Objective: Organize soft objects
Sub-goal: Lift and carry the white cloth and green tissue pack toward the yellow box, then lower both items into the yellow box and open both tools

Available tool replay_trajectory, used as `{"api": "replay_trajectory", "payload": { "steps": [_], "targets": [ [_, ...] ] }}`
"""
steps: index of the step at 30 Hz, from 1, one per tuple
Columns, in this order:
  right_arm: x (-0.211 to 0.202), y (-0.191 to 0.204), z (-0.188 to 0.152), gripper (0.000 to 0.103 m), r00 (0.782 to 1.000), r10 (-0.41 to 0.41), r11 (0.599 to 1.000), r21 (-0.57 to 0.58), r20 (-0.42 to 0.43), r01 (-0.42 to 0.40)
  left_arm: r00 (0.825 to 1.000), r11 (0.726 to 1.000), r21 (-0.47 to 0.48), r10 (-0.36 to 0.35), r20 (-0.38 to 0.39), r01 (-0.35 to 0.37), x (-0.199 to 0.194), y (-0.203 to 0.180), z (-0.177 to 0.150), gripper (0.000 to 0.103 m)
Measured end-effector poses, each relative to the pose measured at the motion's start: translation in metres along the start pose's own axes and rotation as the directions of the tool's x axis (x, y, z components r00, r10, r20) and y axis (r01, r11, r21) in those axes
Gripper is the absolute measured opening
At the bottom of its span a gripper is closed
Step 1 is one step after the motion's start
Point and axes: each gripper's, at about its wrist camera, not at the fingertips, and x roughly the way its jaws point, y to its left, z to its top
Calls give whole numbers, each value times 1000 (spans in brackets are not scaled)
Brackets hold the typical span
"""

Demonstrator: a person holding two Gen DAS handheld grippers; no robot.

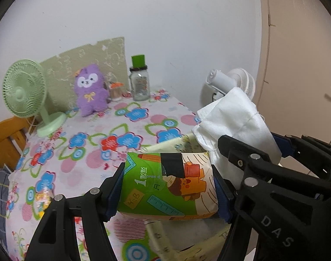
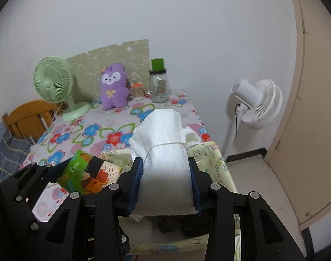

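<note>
My left gripper [image 1: 168, 184] is shut on a green and orange tissue pack [image 1: 165, 187] with cartoon print, held above a pale yellow fabric basket [image 1: 187, 250]. My right gripper [image 2: 165, 182] is shut on a white rolled cloth [image 2: 163, 152] tied with string, above the same basket [image 2: 217, 161]. In the left wrist view the white roll [image 1: 235, 117] and the right gripper's black frame sit at the right. The tissue pack [image 2: 89, 174] shows at the left in the right wrist view. A purple plush toy [image 1: 90, 89] [image 2: 114, 87] stands at the back of the table.
The floral tablecloth [image 1: 82, 148] covers the table. A green desk fan [image 1: 26, 91], a glass bottle with a green cap [image 1: 140, 80] and a small jar [image 1: 116, 90] stand along the wall. A white floor fan [image 2: 259, 102] is right of the table; a wooden chair [image 2: 28, 117] left.
</note>
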Motion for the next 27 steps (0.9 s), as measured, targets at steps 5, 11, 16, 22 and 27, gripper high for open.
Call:
{"api": "replay_trajectory", "payload": {
  "steps": [5, 11, 16, 22, 27],
  "targets": [
    [8, -14, -4, 44, 1000, -5, 1000, 25, -22, 5, 999, 1000, 13, -16, -36, 17, 15, -10, -2, 73],
    [20, -22, -8, 44, 999, -6, 999, 38, -36, 7, 998, 999, 42, -15, -61, 17, 28, -15, -1, 75],
    [30, -27, -7, 43, 999, -5, 999, 52, -45, 8, 998, 998, 66, 4, -69, 1, 29, -16, -1, 94],
    [37, -23, -4, 46, 999, 16, 999, 51, -39, -14, 996, 994, 94, 56, -76, -49, 27, -16, -4, 96],
    [40, -16, -4, 51, 998, 42, 998, 40, -40, -40, 994, 994, 83, 71, -86, -64, 28, -7, -7, 98]
  ]
}}
